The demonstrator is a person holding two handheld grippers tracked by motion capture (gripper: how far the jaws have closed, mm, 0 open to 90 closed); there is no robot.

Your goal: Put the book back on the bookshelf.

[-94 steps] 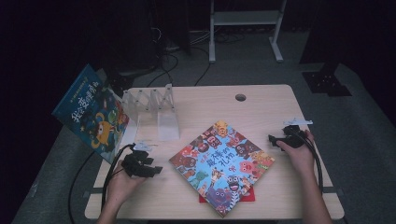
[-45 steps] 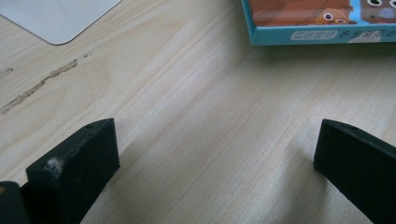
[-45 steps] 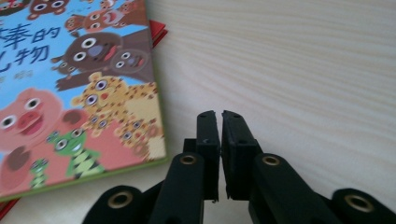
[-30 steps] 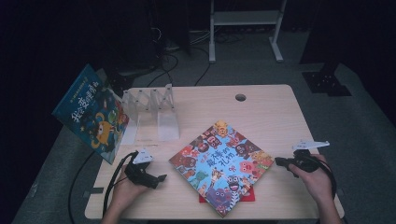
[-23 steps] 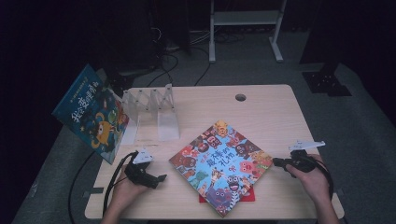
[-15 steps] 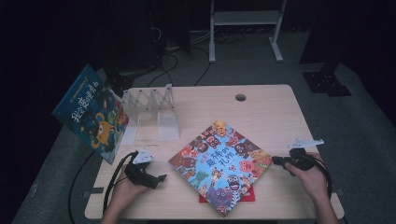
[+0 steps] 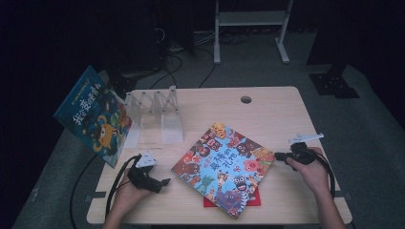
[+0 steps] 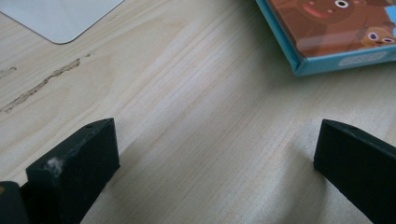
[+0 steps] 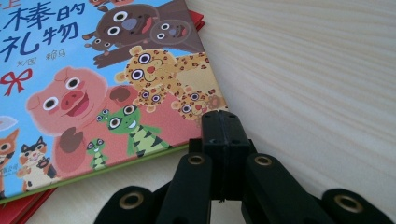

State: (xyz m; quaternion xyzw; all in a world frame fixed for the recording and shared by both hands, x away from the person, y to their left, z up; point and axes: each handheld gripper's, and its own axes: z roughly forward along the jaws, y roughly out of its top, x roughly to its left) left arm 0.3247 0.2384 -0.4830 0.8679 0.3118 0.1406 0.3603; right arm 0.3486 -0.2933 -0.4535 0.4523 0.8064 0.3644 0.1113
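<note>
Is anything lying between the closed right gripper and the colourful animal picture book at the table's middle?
Nothing visible does. The right gripper, jaws pressed together, sits at the corner of the colourful animal picture book, with bare wooden table around it.

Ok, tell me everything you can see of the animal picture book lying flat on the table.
The animal picture book is a square hardcover with a glossy blue cover crowded with cartoon animals and a Chinese title. It lies closed and flat, turned diamond-wise on the wooden table, atop a red book that peeks out beneath. The shut right gripper sits at its right corner; contact is unclear.
</note>
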